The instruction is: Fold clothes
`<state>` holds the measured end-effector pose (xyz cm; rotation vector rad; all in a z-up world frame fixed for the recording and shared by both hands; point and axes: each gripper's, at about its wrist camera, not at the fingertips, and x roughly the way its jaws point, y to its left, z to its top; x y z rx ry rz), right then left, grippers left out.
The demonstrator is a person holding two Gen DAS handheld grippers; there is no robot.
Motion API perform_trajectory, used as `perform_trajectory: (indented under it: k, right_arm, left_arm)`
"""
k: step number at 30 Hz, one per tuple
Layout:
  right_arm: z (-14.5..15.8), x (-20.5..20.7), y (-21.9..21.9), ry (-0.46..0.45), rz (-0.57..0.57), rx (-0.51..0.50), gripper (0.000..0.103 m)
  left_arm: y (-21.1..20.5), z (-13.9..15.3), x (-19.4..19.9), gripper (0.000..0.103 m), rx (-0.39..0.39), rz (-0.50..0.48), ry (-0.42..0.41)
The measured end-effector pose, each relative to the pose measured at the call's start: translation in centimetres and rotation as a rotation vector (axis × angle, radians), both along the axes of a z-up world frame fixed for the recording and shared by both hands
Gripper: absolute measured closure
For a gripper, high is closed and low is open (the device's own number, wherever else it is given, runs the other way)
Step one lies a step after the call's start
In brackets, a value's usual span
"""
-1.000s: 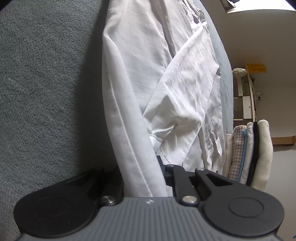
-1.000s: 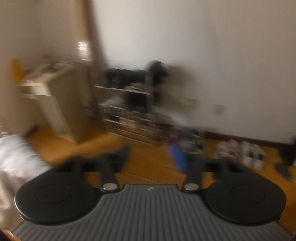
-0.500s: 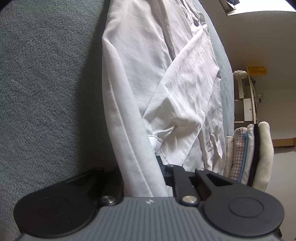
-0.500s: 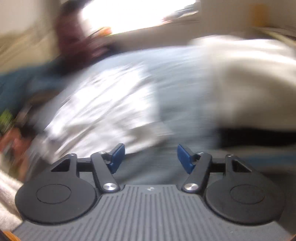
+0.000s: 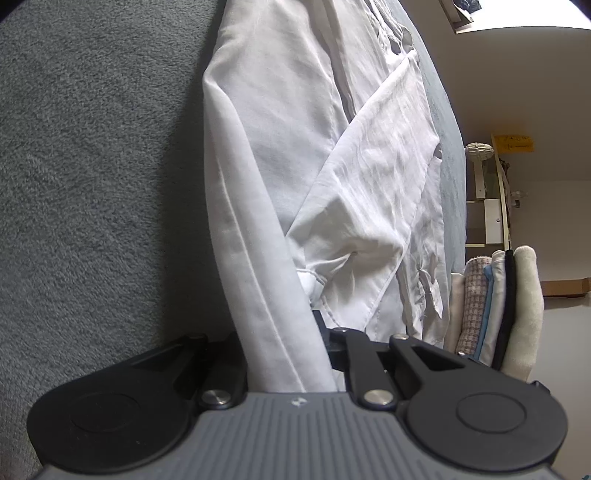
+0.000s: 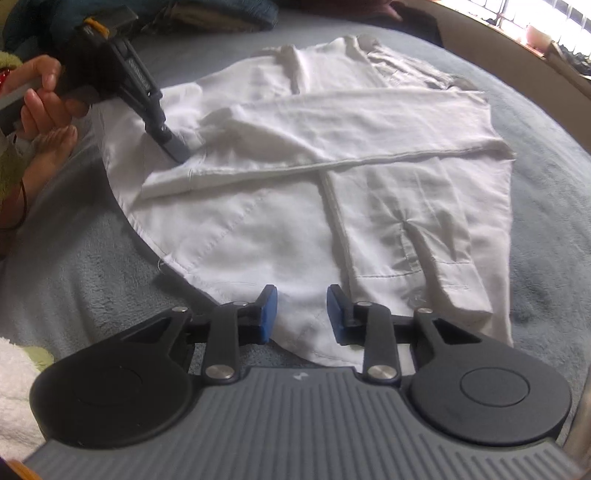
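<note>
A white button-up shirt [image 6: 280, 206] lies spread on a grey-blue blanket [image 6: 92, 251], with one sleeve [image 6: 332, 147] folded across its body. My left gripper [image 5: 284, 354] is shut on a fold of the shirt [image 5: 266, 258], which fills the space between its fingers. In the right wrist view that same left gripper [image 6: 173, 146], held by a hand [image 6: 40, 107], pinches the cloth at the shirt's left side. My right gripper [image 6: 301, 314] hovers open just over the shirt's near hem, its blue pads [image 6: 267, 310] apart with nothing between them.
A stack of folded clothes [image 5: 495, 306] stands at the blanket's edge beyond the shirt. A white shelf unit [image 5: 487, 199] stands against the wall behind it. Dark bundled clothing [image 6: 207, 14] lies at the far side of the blanket. A window [image 6: 535, 18] is at the far right.
The right gripper swung round from facing the room to face the shirt and now hovers steady over its hem. The left gripper has kept its hold with almost no movement.
</note>
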<state>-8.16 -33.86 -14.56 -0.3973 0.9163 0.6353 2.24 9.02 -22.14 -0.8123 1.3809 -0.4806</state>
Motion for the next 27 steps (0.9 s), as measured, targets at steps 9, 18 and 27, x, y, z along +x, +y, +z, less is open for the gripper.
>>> perform_trajectory:
  k: [9,18,27]
  right_arm:
    - [-1.7,1.1,-0.4,0.080,-0.002,0.015,0.080]
    - [1.0,-0.8,-2.8,0.075,-0.092,0.113,0.103]
    - [4.7,-5.8,-10.5,0.024,-0.316,0.184,0.103]
  left_arm:
    - [-1.6,-0.2,-0.7,0.091,-0.015,0.005,0.010]
    - [-4.1,-0.3,-0.5,0.091,-0.016,0.014,0.010]
    - [-4.7,-0.2,-1.1,0.091,-0.010,0.017,0.011]
